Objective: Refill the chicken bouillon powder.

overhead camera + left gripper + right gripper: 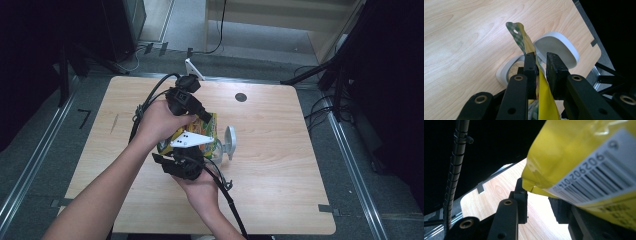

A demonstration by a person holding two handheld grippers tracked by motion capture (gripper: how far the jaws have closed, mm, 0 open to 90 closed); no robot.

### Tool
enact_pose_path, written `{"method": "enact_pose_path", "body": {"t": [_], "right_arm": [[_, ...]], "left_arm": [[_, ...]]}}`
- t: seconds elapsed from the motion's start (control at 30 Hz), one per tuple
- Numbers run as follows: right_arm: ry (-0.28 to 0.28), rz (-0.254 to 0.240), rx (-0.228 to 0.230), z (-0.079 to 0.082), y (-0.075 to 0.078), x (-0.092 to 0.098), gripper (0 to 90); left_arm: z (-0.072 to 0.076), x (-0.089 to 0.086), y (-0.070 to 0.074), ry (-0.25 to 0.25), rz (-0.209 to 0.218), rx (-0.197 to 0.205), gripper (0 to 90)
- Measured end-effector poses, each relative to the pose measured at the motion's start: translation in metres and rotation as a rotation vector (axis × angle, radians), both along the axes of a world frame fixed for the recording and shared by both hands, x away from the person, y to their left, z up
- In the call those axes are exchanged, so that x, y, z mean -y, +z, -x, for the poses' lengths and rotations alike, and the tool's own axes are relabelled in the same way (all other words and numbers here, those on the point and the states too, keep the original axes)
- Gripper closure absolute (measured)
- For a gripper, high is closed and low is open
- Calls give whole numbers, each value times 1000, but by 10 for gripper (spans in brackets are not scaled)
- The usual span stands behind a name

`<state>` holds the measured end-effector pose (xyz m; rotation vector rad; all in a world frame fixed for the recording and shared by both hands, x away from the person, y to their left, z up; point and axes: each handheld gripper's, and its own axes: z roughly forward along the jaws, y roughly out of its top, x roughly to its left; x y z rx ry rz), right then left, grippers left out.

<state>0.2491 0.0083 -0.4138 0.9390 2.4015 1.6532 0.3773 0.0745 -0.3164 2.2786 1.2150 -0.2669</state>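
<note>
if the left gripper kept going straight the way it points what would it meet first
Probably the white lidded container on the table; it lies just past the left gripper, whose jaws pinch the yellow bag. Depth is unclear.

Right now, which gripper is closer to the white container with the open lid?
Left. The left gripper hangs right above the white container, pinching the yellow bag. The right gripper holds the bag's other end, beside the container.

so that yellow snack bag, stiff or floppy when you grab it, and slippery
Likely floppy: the yellow bag has its top flap twisted and curled above the left gripper. Its film looks glossy in the right gripper view, so perhaps slippery. Probably light, since the thin film creases near the right gripper.
</note>
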Motion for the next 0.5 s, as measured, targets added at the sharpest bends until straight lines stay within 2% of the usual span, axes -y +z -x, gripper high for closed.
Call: {"method": "enact_pose_path", "body": {"t": [0.5], "right_arm": [[6, -18, -12, -1, 3, 2, 697]], "left_arm": [[-2, 6, 3, -7, -14, 0, 786]]}}
